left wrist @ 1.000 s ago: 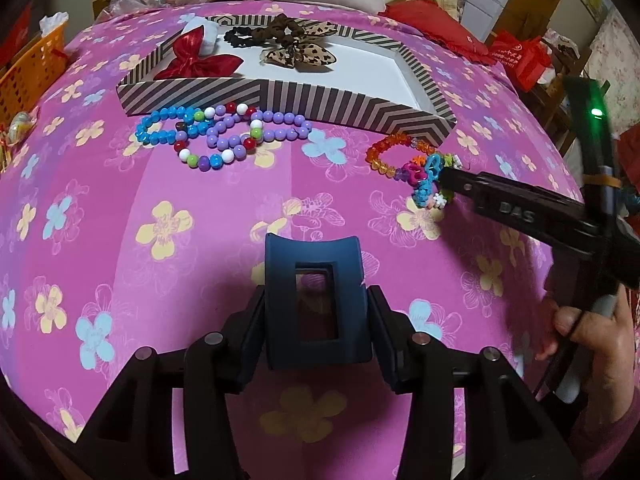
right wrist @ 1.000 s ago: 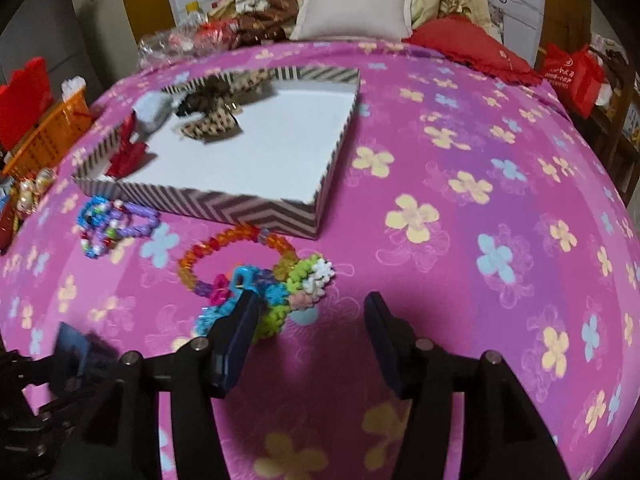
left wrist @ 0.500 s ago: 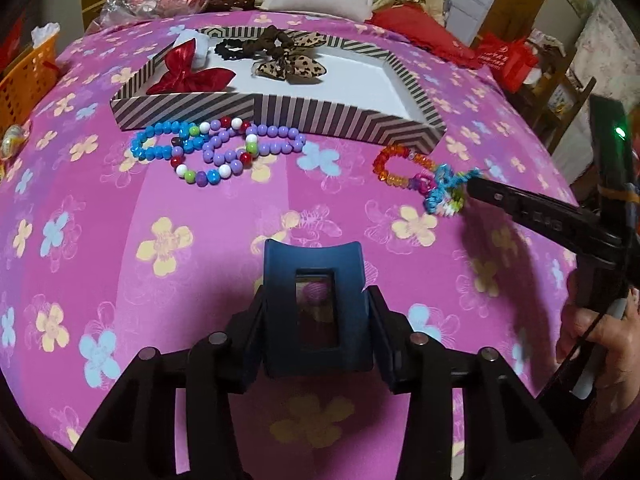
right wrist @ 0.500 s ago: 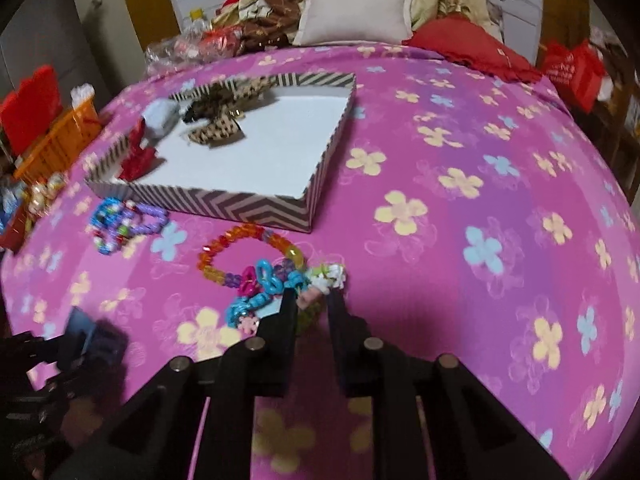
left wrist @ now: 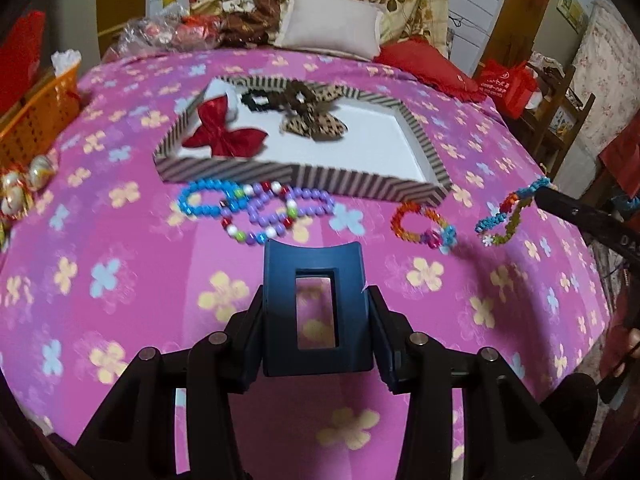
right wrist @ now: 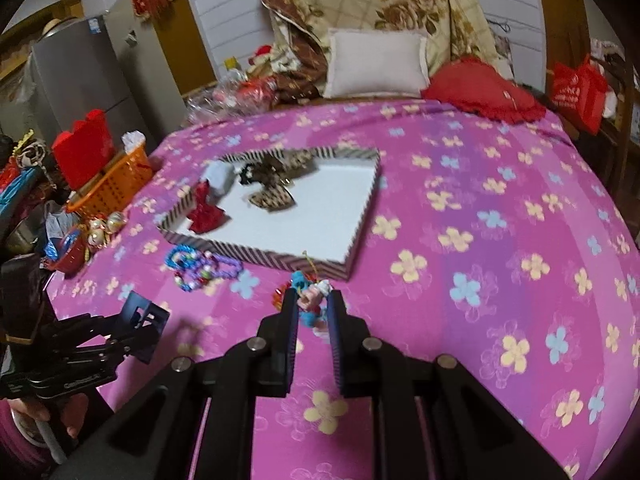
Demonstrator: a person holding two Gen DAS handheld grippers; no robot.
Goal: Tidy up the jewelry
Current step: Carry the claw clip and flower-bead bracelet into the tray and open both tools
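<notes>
Your right hand-held gripper [right wrist: 313,309] has closed on the blue-and-green bead bracelet [left wrist: 506,216] and lifted it off the bed [left wrist: 120,280]; a second ago its jaws stood apart around that bracelet where it lay beside the striped box [left wrist: 304,178]. It now hangs clear of the cover, in front of the box's right corner, so this piece is ready to go in. Your left hand-held gripper [left wrist: 318,320] is clamped on a dark blue hair clip [left wrist: 316,308], held in front of the box. Inside the box lie a red bow [left wrist: 224,134], a leopard bow [left wrist: 314,124] and a black scrunchie [left wrist: 260,100]. Just in front of the box, an orange bracelet [left wrist: 420,224] and a tangle of blue and purple beads [left wrist: 256,208] are not yet put away.
</notes>
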